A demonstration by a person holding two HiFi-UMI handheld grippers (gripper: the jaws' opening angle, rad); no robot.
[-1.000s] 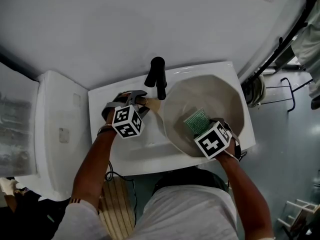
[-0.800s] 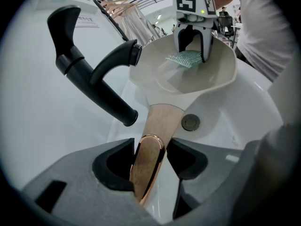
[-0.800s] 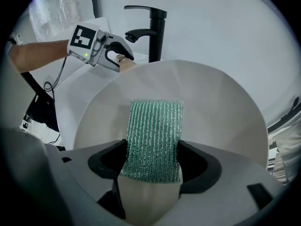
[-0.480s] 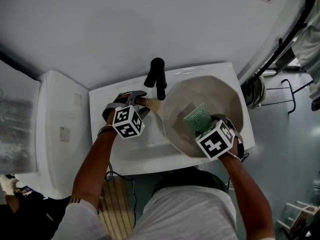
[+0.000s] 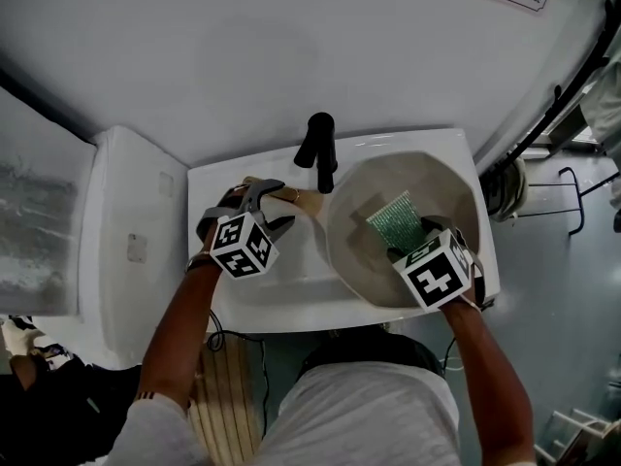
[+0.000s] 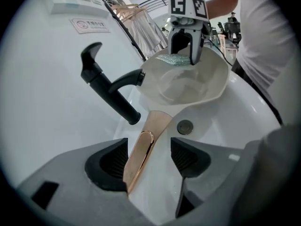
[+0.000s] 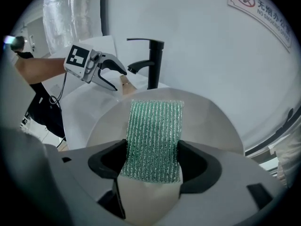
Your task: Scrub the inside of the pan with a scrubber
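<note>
A pale cream pan (image 5: 359,231) sits in the white sink, its copper-coloured handle (image 5: 301,199) pointing left under the tap. My left gripper (image 5: 275,205) straddles that handle (image 6: 143,149). Its jaws are opening: the handle lies close to the left pad, and a clear gap separates it from the right pad. My right gripper (image 5: 412,238) is shut on a green mesh scrubber (image 5: 396,223), which lies flat against the pan's inner wall (image 7: 207,121). In the right gripper view the scrubber (image 7: 154,138) sticks out ahead between the pads.
A black tap (image 5: 318,149) stands at the sink's back edge, its spout over the pan's left rim. The sink's rim (image 5: 262,289) is bare white, with a round drain (image 6: 185,126) beside the handle. A white lidded unit (image 5: 126,250) stands to the left.
My right gripper has pushed the scrubber a little farther up the pan's inside. The left gripper stays at the handle.
</note>
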